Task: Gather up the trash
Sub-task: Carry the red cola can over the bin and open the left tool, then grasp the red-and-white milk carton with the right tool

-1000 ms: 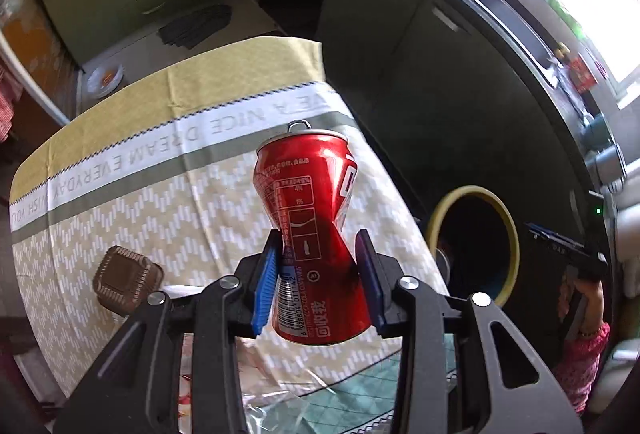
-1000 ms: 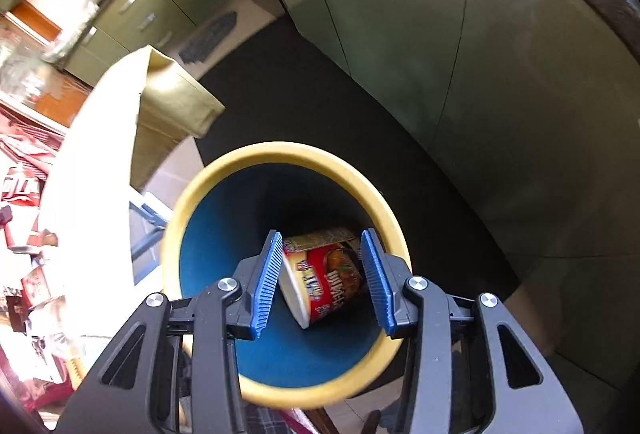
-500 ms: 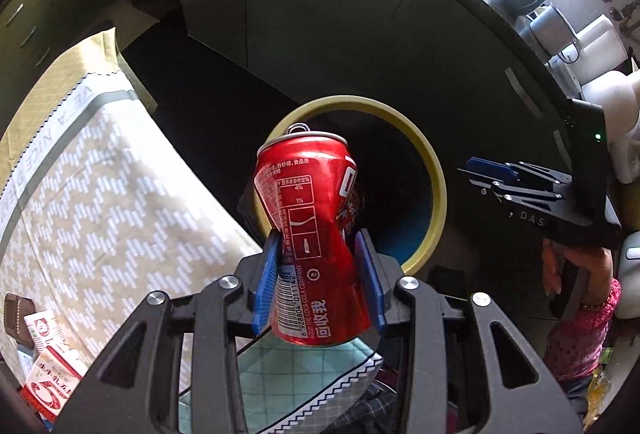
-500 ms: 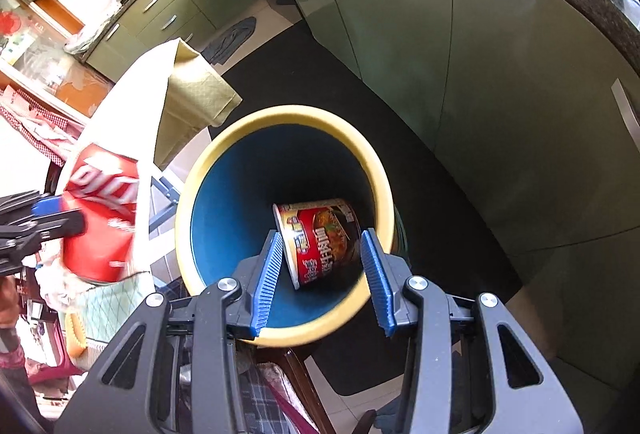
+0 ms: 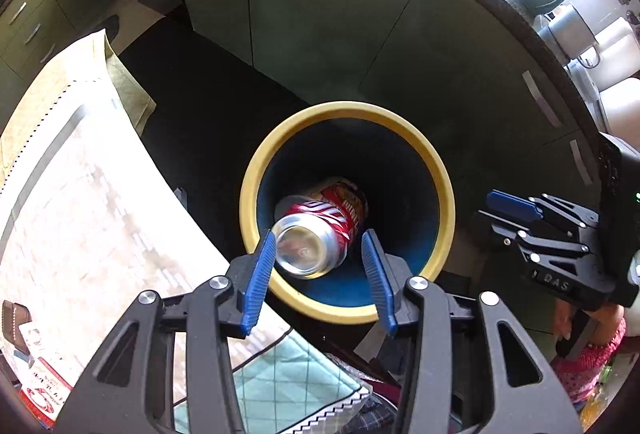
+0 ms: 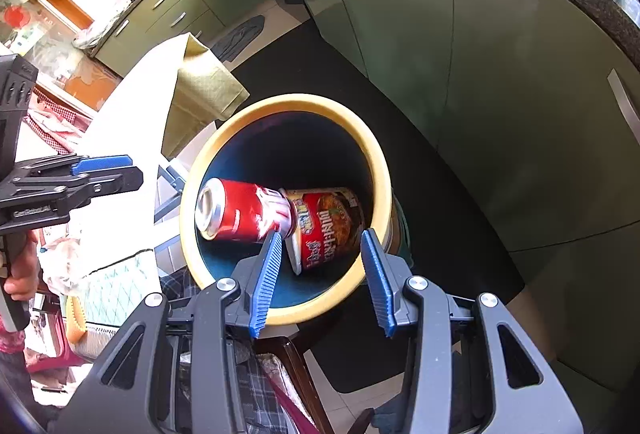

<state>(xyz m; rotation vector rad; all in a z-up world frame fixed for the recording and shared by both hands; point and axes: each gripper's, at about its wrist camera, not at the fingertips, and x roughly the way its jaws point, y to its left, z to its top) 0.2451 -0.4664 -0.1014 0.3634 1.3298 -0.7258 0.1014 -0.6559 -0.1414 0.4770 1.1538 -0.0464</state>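
Both pairs of blue-padded jaws hold nothing: the left gripper (image 5: pixel 320 266) is opening, its pads clear of the red can (image 5: pixel 316 234) that lies loose below them inside the bin, and the right gripper (image 6: pixel 322 274) stands part-open and empty over the same opening. Within the yellow-rimmed blue bin (image 6: pixel 376 170), the can (image 6: pixel 240 212) rests on its side against a red noodle cup (image 6: pixel 328 226), while a cloth-covered table (image 5: pixel 80 194) stands just beside the bin, with green cabinets (image 6: pixel 400 34) behind it.
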